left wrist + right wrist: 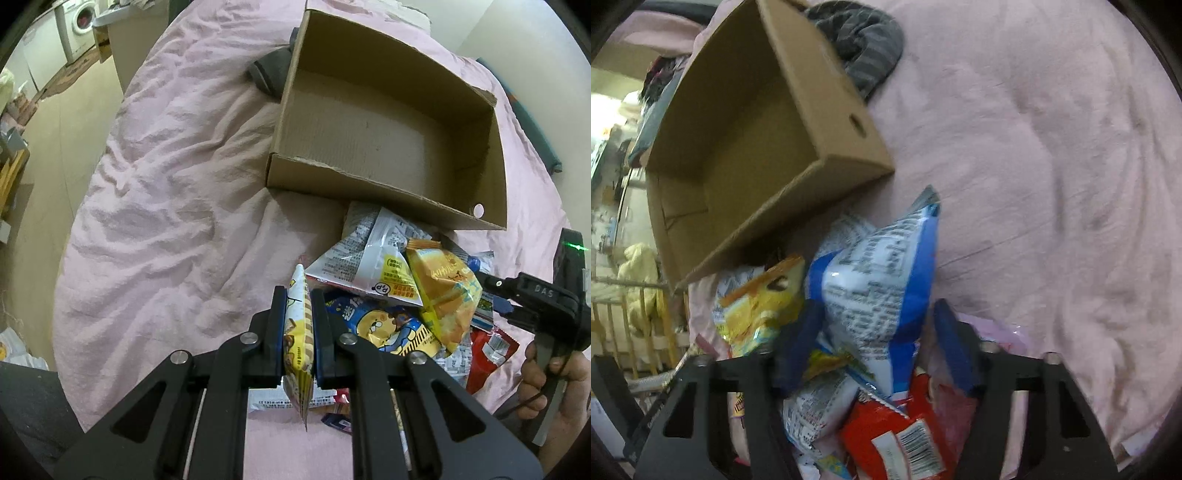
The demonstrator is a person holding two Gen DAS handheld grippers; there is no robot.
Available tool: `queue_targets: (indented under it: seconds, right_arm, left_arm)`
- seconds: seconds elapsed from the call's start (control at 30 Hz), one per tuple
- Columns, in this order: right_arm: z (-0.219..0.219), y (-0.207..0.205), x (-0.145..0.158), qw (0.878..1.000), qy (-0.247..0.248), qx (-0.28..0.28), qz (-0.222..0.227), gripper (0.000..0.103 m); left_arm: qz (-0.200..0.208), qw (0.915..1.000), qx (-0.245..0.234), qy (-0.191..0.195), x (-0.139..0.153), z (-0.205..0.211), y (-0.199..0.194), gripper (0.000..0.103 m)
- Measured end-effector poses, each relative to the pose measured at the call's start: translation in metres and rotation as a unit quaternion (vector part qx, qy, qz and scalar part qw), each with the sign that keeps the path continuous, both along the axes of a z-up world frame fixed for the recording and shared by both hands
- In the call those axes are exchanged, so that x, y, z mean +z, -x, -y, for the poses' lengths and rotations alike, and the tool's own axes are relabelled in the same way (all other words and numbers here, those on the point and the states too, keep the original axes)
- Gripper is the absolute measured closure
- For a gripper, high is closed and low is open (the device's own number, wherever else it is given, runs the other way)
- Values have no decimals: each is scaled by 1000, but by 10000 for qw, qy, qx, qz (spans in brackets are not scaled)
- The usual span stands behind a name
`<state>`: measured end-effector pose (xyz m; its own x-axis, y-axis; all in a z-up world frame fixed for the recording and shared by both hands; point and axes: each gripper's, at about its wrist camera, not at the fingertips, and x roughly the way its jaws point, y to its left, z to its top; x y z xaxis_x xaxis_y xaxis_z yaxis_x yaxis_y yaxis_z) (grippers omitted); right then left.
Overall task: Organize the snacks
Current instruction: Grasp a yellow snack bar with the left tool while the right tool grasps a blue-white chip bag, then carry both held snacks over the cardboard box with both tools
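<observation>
Two tongs, one in each of my hands, work over a heap of snack bags [402, 295] on a rumpled pink bedsheet [166, 206]. My left gripper [298, 328] is clamped on a slim yellow snack packet [297, 343], held on edge between the pads, its lower end hanging below the jaws. My right gripper [875, 332] stands with its jaws part-way apart around a blue-and-white bag [882, 280]; the view is blurred, and I cannot tell whether the pads press on it. From the left wrist view that right gripper [498, 291] reaches in from the right edge, my right hand [554, 384] on its handle, its tip at the pile's right side. Crowding that bag are a yellow bag [757, 310] on its left and a red packet with a barcode [905, 432] near me. Just beyond the heap lies an open cardboard box [388, 140] — nothing inside it that I can see, its near wall touching the topmost bags. A grey striped cloth [864, 51] is bunched against the box's far side. Far left — a washing machine [79, 27] on the floor.
</observation>
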<state>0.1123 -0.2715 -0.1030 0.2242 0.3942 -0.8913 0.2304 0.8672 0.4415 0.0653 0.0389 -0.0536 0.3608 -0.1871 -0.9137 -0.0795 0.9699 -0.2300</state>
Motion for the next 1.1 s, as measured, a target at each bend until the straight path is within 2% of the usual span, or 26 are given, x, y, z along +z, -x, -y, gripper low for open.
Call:
queue_targets:
  seconds: [0.1,0.27,0.43,0.63,0.73,0.87,1.1]
  right_arm:
    - [-7,5,6,9995,220,163,175,64]
    - [-5,18,20,9983,378,156,407,72]
    - [14,31,34,9964,518,-79,661,72]
    - [60,46,57,9905,384,-753,1083,72]
    - [72,52,79,9829,194,-977,1548,73]
    - [70,52,106,9728,126,-950,2109,73]
    - [52,38,127,9636,-81,-777,2555,73]
  left_arm:
    - [51,9999,-33,-124,0,0,1,94]
    - [173,9995,63,-247,2,-6,4,94]
    - [343,9981,96,-506,3,-10,7,94]
    - [340,9980,204,-498,3,-11,3,94]
    - [447,9977,155,-478,15,-7,-1,94]
    - [771,9959,58,-472,46,-2,-9,94]
    - [1119,9924,-181,-474,83,4,-38,94]
